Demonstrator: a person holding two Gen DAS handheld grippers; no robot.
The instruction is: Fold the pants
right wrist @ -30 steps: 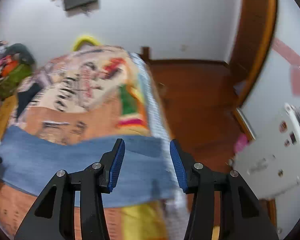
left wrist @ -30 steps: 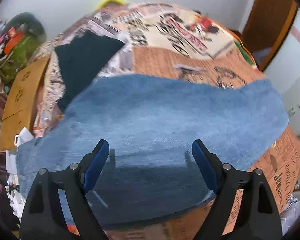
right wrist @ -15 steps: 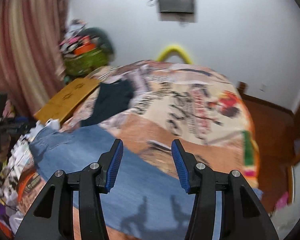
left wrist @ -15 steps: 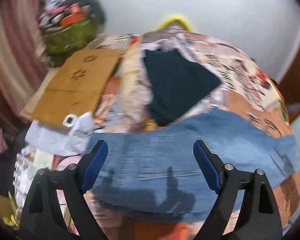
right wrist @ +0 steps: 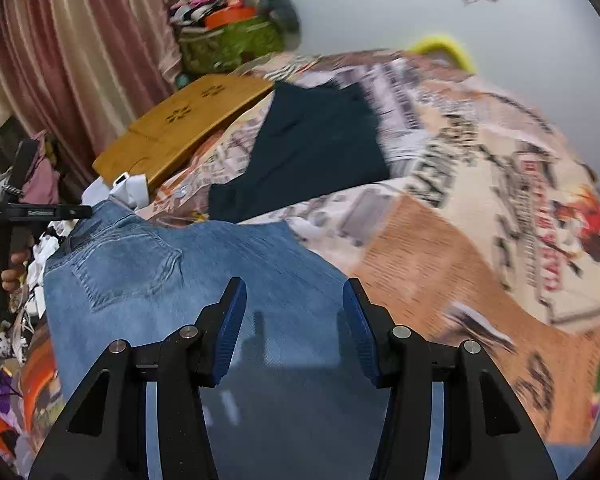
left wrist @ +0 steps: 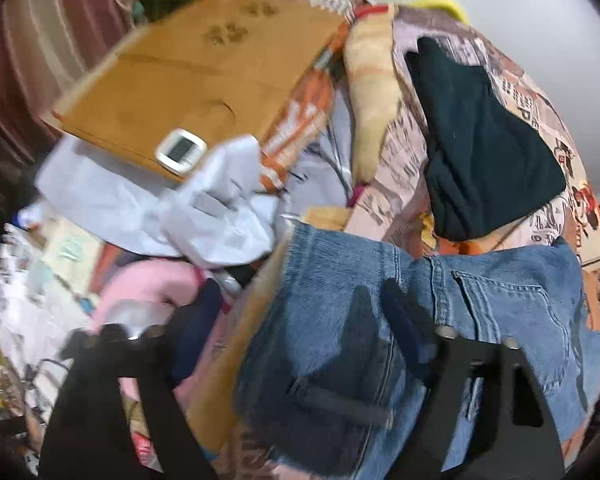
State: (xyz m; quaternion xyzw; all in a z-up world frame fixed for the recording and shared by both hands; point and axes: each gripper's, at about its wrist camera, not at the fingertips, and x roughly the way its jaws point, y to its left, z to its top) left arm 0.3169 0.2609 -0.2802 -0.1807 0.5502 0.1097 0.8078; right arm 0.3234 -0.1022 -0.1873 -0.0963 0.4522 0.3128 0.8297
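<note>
Blue jeans point(right wrist: 160, 272) lie flat across the printed bed cover point(right wrist: 460, 240), back pocket up and waist end to the left. My right gripper point(right wrist: 296, 320) hovers open over the middle of the denim, nothing between its blue pads. In the blurred left wrist view, my left gripper point(left wrist: 300, 320) is over the waist corner of the jeans point(left wrist: 480, 320). Its jaws are closing; the right finger is above the denim and the left finger above the clutter past the bed's edge. No cloth is pinched. In the right wrist view, a hand point(right wrist: 4, 264) holds the left gripper point(right wrist: 20, 212) at the far left.
A dark folded garment point(right wrist: 312, 148) lies on the cover behind the jeans. A tan board point(left wrist: 196, 80) with a small white device point(left wrist: 180, 150), a pale grey cloth point(left wrist: 180, 208) and a pink item point(left wrist: 152, 284) crowd the left side. A striped curtain point(right wrist: 60, 60) and a green bag point(right wrist: 228, 44) stand beyond.
Both grippers have swept left along the jeans, from the leg end towards the waist, and dropped lower. The left jaws stand narrower than before. The right jaws look unchanged.
</note>
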